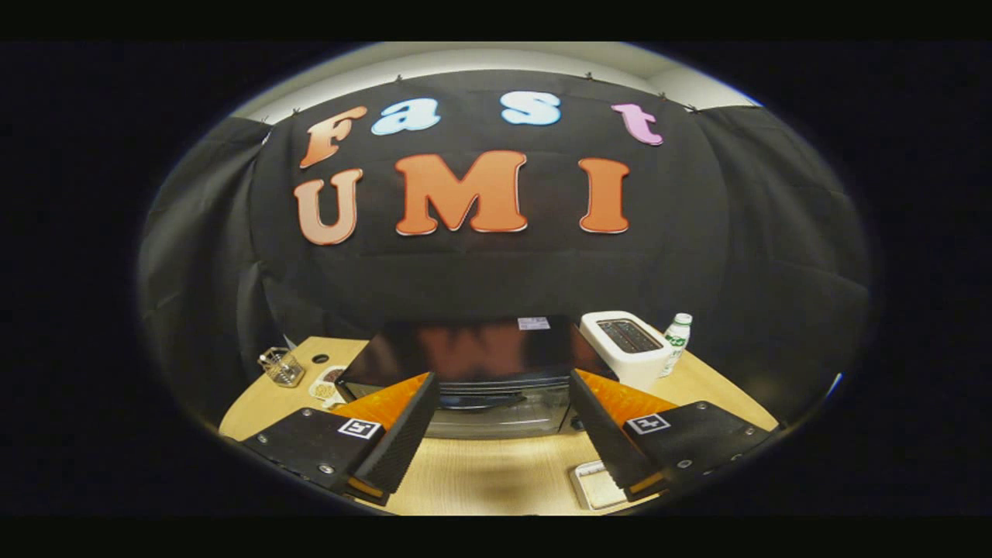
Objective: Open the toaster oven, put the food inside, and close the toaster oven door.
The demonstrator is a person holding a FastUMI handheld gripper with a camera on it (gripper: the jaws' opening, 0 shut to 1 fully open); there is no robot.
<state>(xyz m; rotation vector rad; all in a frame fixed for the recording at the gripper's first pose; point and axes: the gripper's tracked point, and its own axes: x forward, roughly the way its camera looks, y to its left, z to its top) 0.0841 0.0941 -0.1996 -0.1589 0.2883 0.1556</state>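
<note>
Black cloth backs a wooden counter. Toaster oven stands just ahead of the fingers, door shut, handle across the glass front. Gripper is spread wide, grasping nothing. Judgement: oven heavy and rigid; glass door hinged, fragile; take hold at the handle's centre. Food appears to be the pale slab by the right finger, likely soft.

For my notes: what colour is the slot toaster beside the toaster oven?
White, with dark slots, in the gripper view: slot toaster. Jaws stand open.
</note>
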